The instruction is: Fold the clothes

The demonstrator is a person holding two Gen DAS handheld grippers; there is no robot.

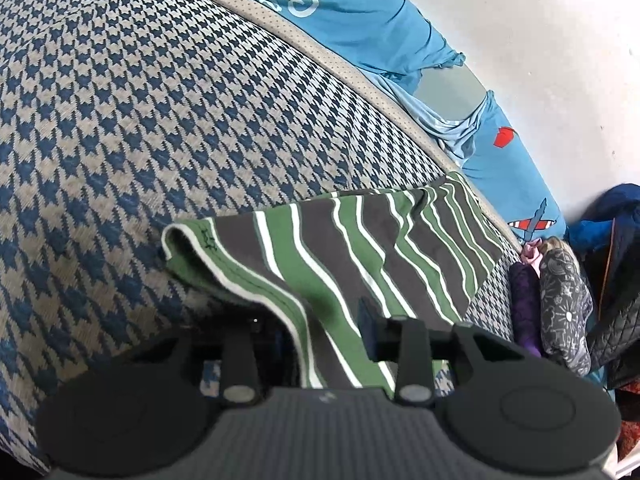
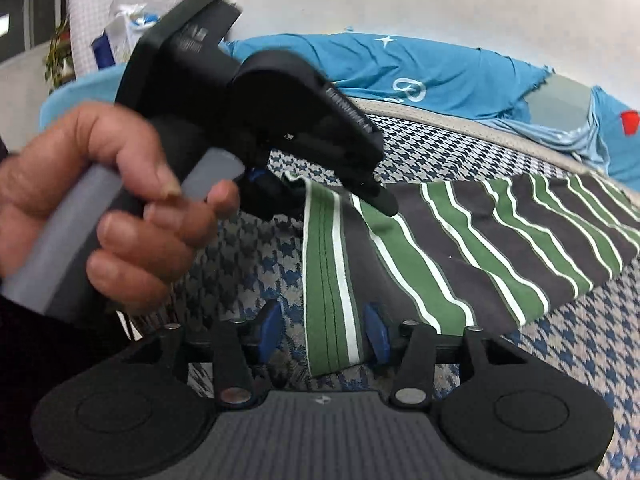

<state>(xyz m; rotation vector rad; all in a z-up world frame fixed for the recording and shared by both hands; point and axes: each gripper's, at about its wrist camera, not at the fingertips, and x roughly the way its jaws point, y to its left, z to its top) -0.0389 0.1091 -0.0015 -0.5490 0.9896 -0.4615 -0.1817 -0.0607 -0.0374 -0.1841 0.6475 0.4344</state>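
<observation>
A green, grey and white striped garment (image 1: 360, 240) lies part spread on a blue-and-beige houndstooth cover (image 1: 160, 120). My left gripper (image 1: 324, 336) is shut on its near hem, which bunches between the fingers. In the right wrist view a person's hand (image 2: 120, 208) holds that left gripper (image 2: 304, 190) at the garment's (image 2: 480, 248) far left corner, lifted slightly off the cover. My right gripper (image 2: 323, 334) is open. The stitched green hem runs between its blue pads (image 2: 376, 334), with a gap on the left side.
A bright blue printed sheet (image 1: 360, 20) lies bunched behind the cover's beige piping, against a white wall. Dark patterned clothes (image 1: 564, 292) are piled at the right end. Bags and packages (image 2: 132, 20) stand at the far left. The houndstooth cover (image 2: 560, 352) extends to the right.
</observation>
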